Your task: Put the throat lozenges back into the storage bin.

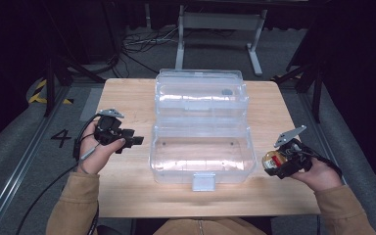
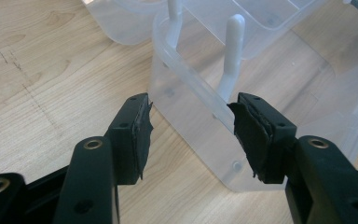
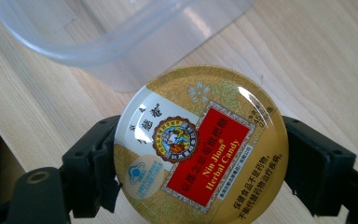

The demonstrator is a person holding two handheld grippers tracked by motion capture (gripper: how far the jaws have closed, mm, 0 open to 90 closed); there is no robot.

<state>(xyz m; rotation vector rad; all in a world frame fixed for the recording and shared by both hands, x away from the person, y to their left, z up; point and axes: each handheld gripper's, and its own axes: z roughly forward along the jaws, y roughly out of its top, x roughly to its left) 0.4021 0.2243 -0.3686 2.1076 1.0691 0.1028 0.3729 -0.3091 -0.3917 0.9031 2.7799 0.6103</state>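
A clear plastic box (image 1: 201,177) lies open in the middle of the wooden table (image 1: 127,98), its lid (image 1: 200,90) folded back behind it. My left gripper (image 1: 139,140) sits at the box's left side. In the left gripper view it (image 2: 191,126) stands open, with the box's wall (image 2: 193,93) running between the jaws and the left pad (image 2: 142,128) clear of it. A round gold candy tin (image 3: 200,144) with a red label is clamped between the jaws of my right gripper (image 3: 201,156). The tin (image 1: 273,159) is held just above the table, right of the box's front corner.
A grey latch (image 1: 203,182) sticks out from the box's front wall. Metal stand legs (image 1: 218,34) and cables lie on the floor beyond the table's far edge. Bare wood shows on both sides of the box.
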